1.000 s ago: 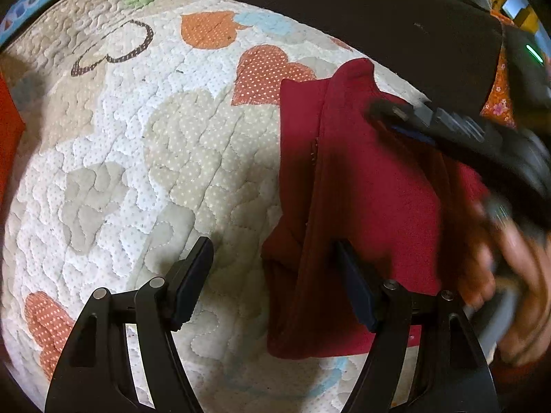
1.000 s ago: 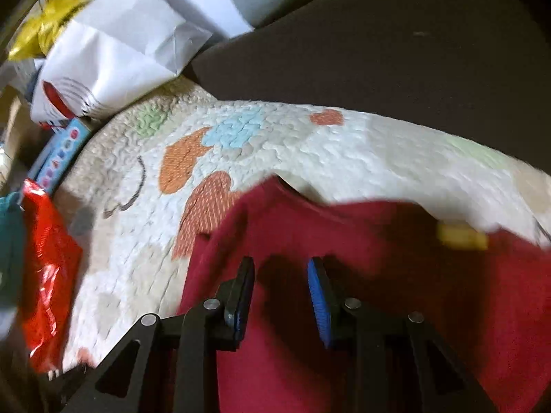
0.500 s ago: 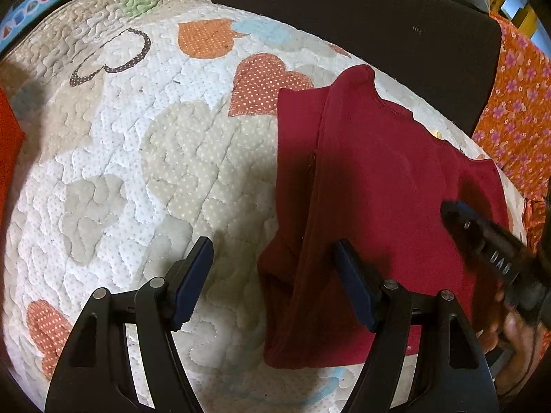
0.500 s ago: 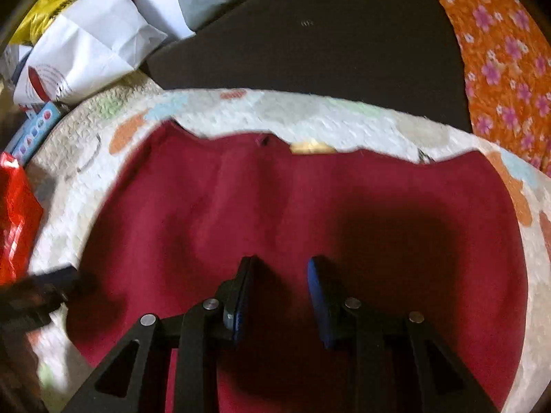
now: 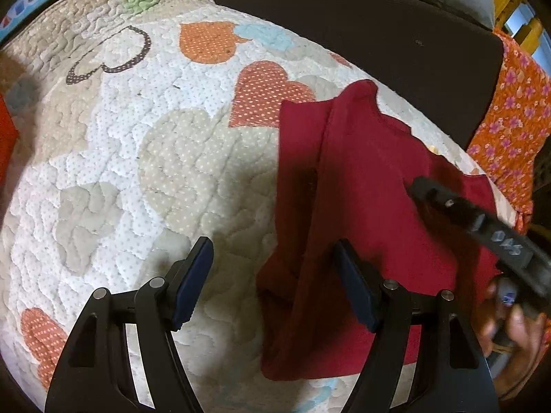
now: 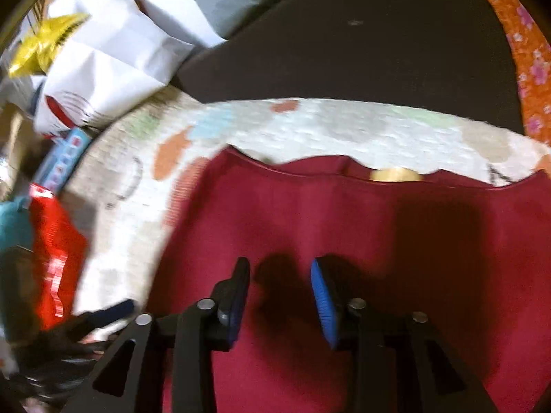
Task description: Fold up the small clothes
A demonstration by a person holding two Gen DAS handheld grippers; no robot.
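My left gripper (image 5: 272,284) and right gripper (image 6: 280,297) hung empty, jaws apart, over the red shirt (image 5: 365,206), one side folded, rest unfolded

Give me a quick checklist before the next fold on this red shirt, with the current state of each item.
1. Left gripper open and holding nothing: ok.
2. Right gripper open, fingers apart above the cloth: ok.
3. Red shirt lying on the heart quilt: ok.
4. Left side panel already folded inward: ok, a crease runs down the shirt in the left wrist view.
5. Shirt flat with no bunching: not ok, the lower left edge is rumpled by the left gripper.
6. Right side and hem lined up: cannot tell, the right wrist view is blurred and cropped.
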